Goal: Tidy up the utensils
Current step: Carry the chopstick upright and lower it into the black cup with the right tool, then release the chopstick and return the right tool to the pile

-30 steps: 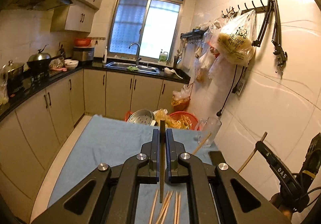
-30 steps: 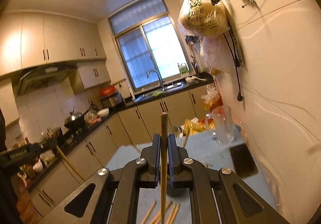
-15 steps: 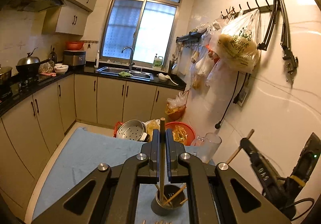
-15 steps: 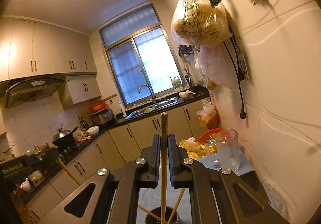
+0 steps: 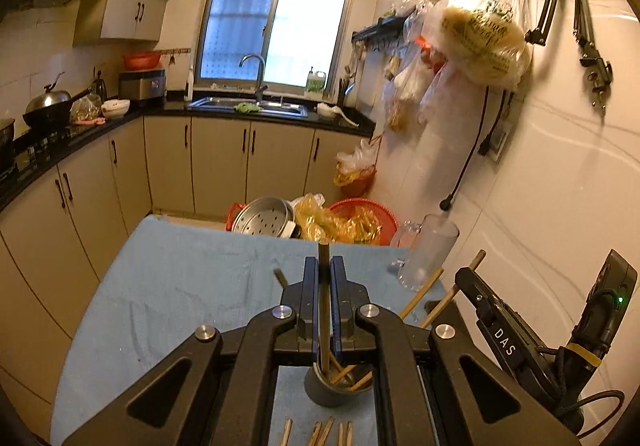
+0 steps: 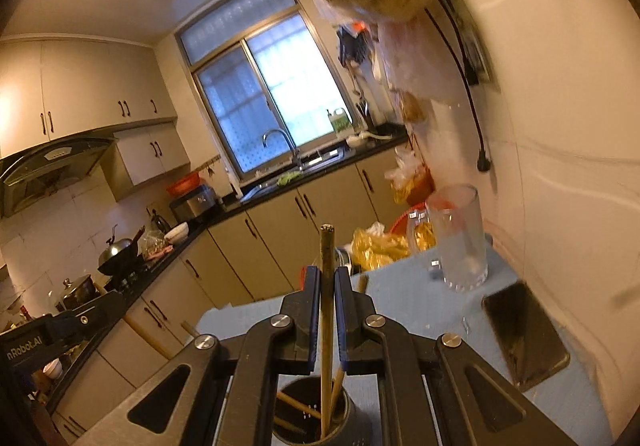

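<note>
My left gripper [image 5: 324, 270] is shut on an upright wooden chopstick [image 5: 325, 310] whose lower end reaches into a dark round holder [image 5: 332, 394] on the blue cloth. The holder has several chopsticks in it. More chopsticks [image 5: 320, 434] lie flat on the cloth in front of it. My right gripper [image 6: 327, 278] is shut on another upright chopstick [image 6: 327, 310] whose lower end stands inside the same holder [image 6: 316, 422]. The right gripper's body shows at the right of the left wrist view [image 5: 504, 338].
The blue cloth [image 5: 192, 286] covers the table. A clear glass mug [image 5: 424, 258] stands at the far right, also in the right wrist view [image 6: 460, 238]. A dark phone [image 6: 524, 334] lies by the wall. Steamer pan [image 5: 262, 216] and red basket [image 5: 368, 214] sit beyond the table.
Both grippers moved with their chopsticks from over the loose chopsticks to the holder. Both chopstick ends now reach into the holder.
</note>
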A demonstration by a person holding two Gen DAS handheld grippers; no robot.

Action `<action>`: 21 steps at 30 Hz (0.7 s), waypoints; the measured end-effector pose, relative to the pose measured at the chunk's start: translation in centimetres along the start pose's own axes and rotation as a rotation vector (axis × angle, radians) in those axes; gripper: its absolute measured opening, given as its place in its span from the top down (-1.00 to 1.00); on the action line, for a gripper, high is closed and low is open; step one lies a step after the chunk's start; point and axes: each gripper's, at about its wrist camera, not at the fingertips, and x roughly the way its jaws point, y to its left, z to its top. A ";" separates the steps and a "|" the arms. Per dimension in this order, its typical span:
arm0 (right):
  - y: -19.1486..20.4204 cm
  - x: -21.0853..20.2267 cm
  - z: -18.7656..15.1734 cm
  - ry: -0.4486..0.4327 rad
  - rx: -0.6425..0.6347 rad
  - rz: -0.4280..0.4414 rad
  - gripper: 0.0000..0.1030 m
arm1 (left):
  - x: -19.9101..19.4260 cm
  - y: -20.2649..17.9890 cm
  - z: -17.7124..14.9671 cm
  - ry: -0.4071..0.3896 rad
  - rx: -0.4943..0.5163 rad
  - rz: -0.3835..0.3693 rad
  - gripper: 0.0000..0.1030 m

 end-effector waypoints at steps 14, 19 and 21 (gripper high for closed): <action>-1.1 -2.6 -0.6 0.063 0.018 0.020 0.43 | -3.2 1.3 -1.6 0.012 0.015 0.027 0.00; -0.2 -9.2 -2.4 0.058 -0.031 0.036 -0.16 | -8.1 3.5 -4.4 0.010 0.032 0.091 -0.02; 0.4 -11.7 -3.8 0.058 -0.060 0.024 -0.23 | -9.8 4.9 -6.1 0.032 0.008 0.116 -0.02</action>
